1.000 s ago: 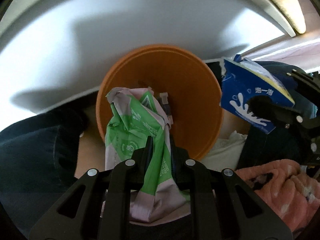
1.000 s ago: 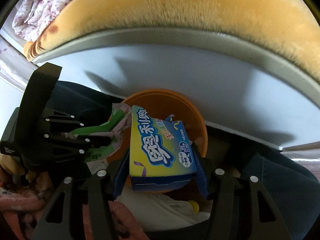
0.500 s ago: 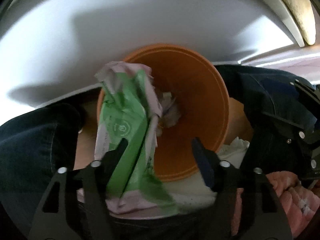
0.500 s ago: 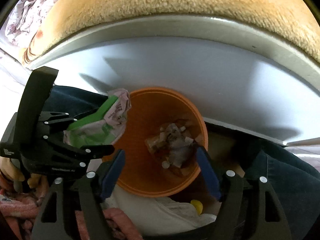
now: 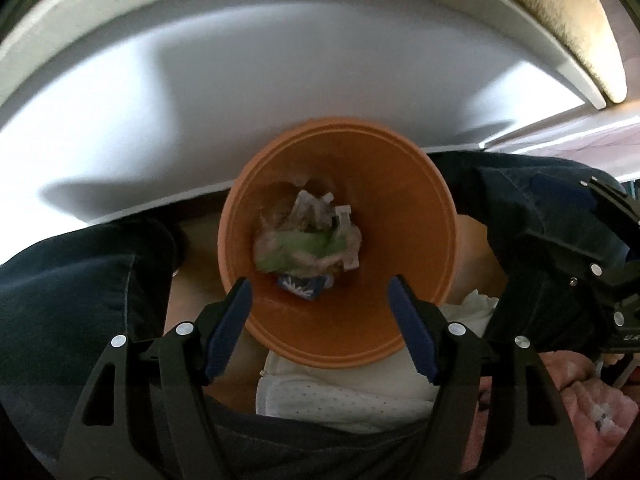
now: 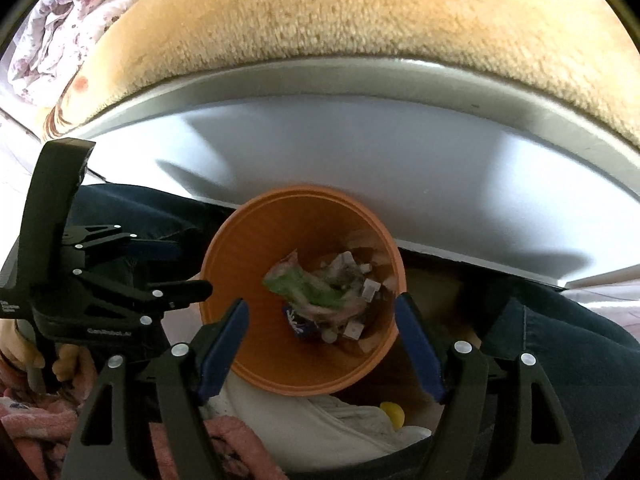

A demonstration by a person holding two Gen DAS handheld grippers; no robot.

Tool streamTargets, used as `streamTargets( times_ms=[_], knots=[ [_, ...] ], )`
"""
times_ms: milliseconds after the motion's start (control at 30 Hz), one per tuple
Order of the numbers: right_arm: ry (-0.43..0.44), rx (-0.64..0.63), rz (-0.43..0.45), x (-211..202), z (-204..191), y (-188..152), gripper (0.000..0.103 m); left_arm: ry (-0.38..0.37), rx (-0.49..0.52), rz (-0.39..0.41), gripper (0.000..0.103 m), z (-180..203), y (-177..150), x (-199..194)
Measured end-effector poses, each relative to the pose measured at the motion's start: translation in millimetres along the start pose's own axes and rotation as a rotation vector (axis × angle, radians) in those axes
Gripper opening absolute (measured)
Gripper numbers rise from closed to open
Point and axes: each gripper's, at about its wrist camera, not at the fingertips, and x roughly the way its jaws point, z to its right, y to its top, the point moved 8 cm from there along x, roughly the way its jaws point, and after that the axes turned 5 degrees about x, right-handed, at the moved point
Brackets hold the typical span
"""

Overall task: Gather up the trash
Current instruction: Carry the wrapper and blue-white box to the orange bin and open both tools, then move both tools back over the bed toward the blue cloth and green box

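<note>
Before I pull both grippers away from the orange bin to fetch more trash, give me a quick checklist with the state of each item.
1. Left gripper empty, jaws apart: ok.
2. Right gripper empty, jaws apart: ok.
3. Crumpled green-and-pink wrapper inside the round orange plastic bin: ok.
4. Blue-and-white carton inside the bin, under the wrapper: ok.
5. Nothing hanging over the bin's rim: ok.
6. Room left in the bin for more trash: ok, the pile sits well below the rim.

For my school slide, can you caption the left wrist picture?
Open left gripper above a round orange plastic bin holding a crumpled green wrapper.
</note>
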Motion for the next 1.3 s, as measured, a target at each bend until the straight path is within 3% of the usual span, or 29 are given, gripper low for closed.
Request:
streamTargets(
  times_ms=[433,667,767,1000,1300],
  knots=[
    [0.005,0.000,0.089,-32,-6,7,0.074,0.058,0.021,0.110,0.069,5,6,-39],
    [-0.007,-0.025,0.233,-82,-11,28,0.077,0.135,0.024,0.265,0.069,2,24,-97],
    [-0.009,-0.037,0.301,-105,-13,41,0.077,0.158,0.016,0.335,0.079,0,33,-124],
    [-0.046,-0.046,0.425,-146,-9,73,0.080,0.221,0.004,0.513,0.082,-4,68,-192],
    [-0.137,-0.051,0.562,-180,8,124,0.081,0.272,0.015,0.620,0.088,-2,114,-237]
  ],
)
